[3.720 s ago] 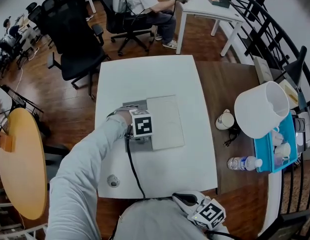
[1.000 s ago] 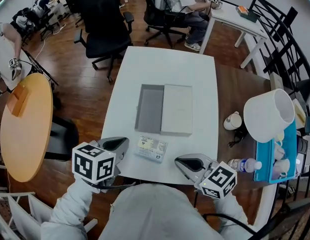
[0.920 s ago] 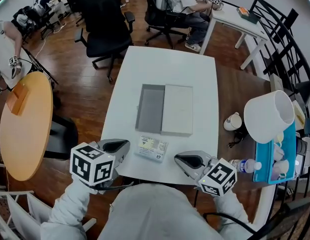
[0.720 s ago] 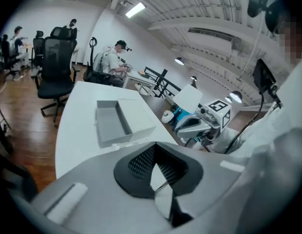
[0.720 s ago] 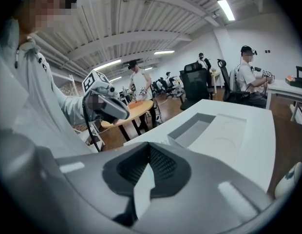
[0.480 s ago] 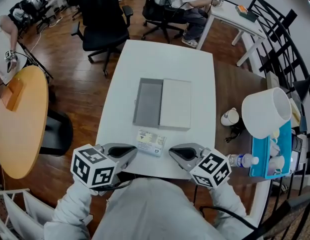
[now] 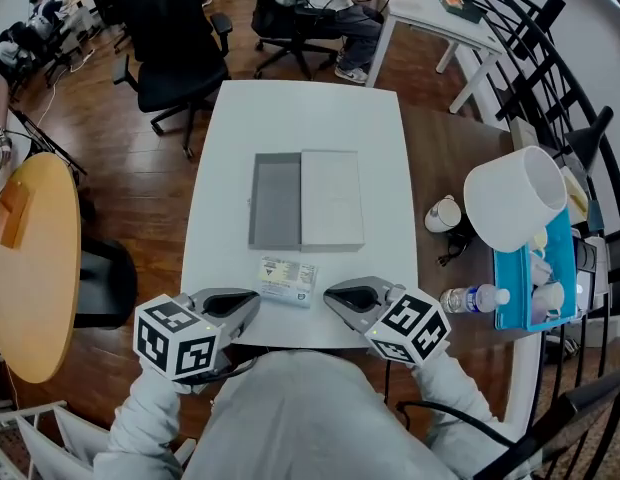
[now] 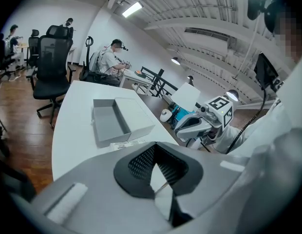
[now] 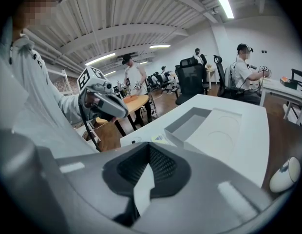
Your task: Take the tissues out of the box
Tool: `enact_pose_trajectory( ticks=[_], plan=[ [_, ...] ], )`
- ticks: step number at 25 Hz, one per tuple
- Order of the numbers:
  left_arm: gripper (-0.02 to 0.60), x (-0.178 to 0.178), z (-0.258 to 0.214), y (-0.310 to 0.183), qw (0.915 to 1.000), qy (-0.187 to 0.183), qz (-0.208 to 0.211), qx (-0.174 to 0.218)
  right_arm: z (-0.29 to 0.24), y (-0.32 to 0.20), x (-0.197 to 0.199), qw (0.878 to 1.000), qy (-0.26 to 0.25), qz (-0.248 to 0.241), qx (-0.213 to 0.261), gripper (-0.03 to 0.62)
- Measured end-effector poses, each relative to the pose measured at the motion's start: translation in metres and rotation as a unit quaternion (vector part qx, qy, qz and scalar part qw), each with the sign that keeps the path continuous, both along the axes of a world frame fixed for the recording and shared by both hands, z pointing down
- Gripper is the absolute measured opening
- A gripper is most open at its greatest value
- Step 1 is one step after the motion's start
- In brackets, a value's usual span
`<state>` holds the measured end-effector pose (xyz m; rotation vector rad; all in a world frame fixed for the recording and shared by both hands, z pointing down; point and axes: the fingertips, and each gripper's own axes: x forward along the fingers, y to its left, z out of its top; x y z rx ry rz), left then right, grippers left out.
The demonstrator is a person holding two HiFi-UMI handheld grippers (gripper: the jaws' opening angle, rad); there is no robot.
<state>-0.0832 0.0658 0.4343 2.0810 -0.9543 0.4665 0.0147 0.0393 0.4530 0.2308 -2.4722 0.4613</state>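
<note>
Since the earliest frame, the left gripper [image 7: 245, 301] has pulled back from the grey box [image 7: 273, 203] at the middle of the white table [image 7: 300, 118]. A small tissue pack [image 7: 287, 280] that was not visible then is now lying out on the tabletop.

In the head view, the pack is sitting just below centre, near the box's lower edge but apart from it. The box tray is showing a bare, empty floor, with its lid [image 7: 332, 200] lying flat against its right side.

Both tongs are hovering at the bottom of the frame by the table's near edge, the right gripper [image 7: 335, 295] facing the left one. The pack is lying slightly above the gap between them. Each gripper's own view is showing its dark pads clenched together on nothing.

The pack is looking light and soft, likely thin tissues in a slick film wrapper, so it would probably squash under pressure and skid on the smooth table. A gentle pinch across its narrow width, near the middle, seems the safest hold. The task appears already accomplished, with nothing left inside the box.
</note>
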Motion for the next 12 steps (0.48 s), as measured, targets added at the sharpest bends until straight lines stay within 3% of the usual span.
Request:
enact_pose_trajectory(
  ticks=[12],
  plan=[
    [0.014, -0.001, 0.011, -0.006, 0.9999, 0.009, 0.004, -0.006, 0.007, -0.004, 0.001, 1.0, 0.014, 0.009, -0.001, 0.005]
  ],
)
